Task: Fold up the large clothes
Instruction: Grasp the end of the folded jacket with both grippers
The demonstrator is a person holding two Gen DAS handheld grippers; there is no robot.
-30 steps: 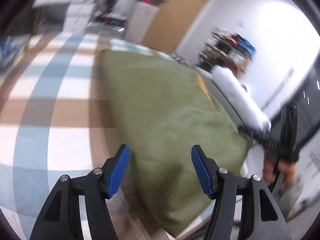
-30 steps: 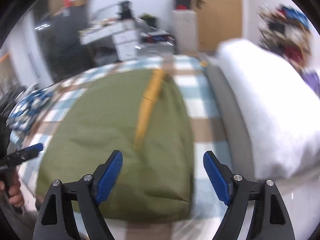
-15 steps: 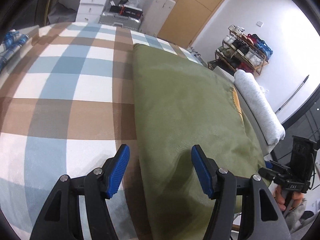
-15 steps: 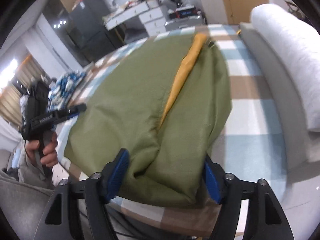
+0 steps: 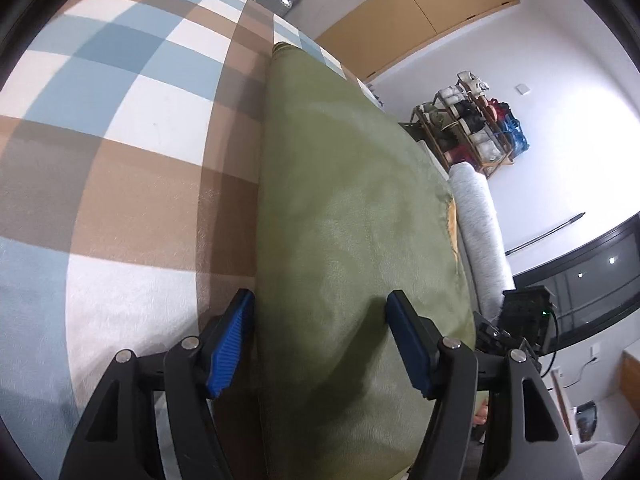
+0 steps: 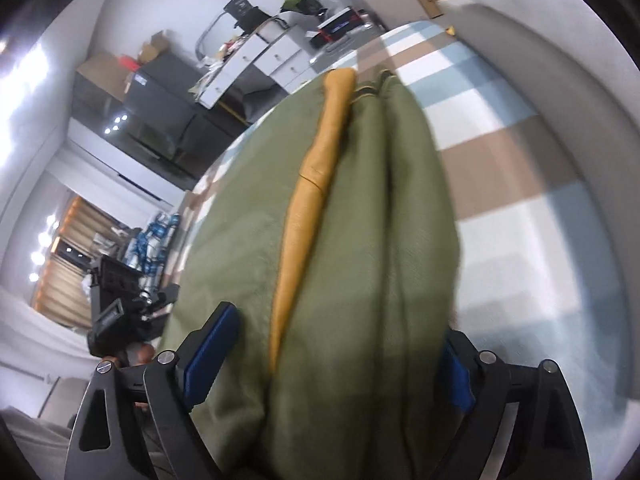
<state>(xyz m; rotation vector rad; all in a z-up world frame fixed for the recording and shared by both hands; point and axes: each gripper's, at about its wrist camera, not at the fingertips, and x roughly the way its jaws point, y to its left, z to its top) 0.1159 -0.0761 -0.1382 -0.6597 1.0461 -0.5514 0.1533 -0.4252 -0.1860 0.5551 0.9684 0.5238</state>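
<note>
A folded olive-green blanket (image 5: 352, 240) lies on the plaid bedspread (image 5: 120, 152). The left gripper (image 5: 320, 338) and right gripper (image 6: 332, 352) straddle its near edge, both jaws widening, gripping nothing.

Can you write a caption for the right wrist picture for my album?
Right tool opening around the near end of a folded green blanket on a checked bed.

The folded olive-green cloth garment (image 5: 352, 240) has a soft, matt, slightly napped surface; a mustard-yellow strip of smoother fabric (image 6: 312, 184) runs down its middle in the right wrist view. Under it, the checked brown, blue and white bedcover (image 5: 120, 168) looks fuzzy and fleecy. At right in the left wrist view lies a rolled white-grey textile (image 5: 480, 236), coarse and nubbly. Upper right, the light brown wooden door (image 5: 432, 4) is smooth and satin.
</note>
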